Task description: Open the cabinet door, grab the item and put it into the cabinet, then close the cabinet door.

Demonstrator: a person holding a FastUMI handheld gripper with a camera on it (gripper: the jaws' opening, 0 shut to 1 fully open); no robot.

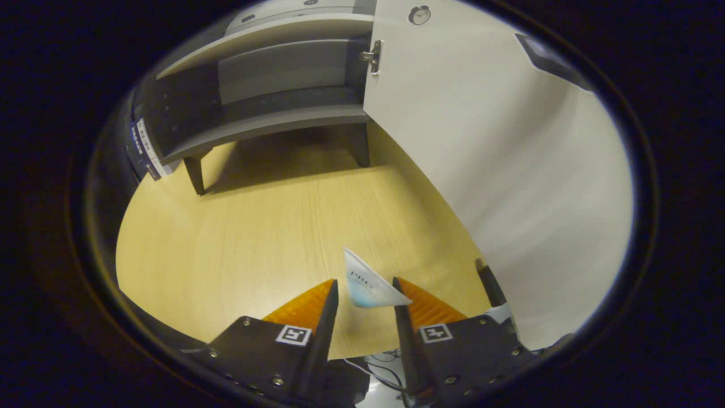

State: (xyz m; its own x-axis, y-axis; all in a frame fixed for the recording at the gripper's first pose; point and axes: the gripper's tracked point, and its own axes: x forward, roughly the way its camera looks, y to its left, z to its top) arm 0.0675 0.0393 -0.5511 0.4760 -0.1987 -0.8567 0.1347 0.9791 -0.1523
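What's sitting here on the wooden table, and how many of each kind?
Cabinets: 1, the grey cabinet, its white door swung open.
Packets: 1, a white and blue packet between the fingers of the hand-held gripper, which are open and not pressing it.
Total: 2 things on the table.
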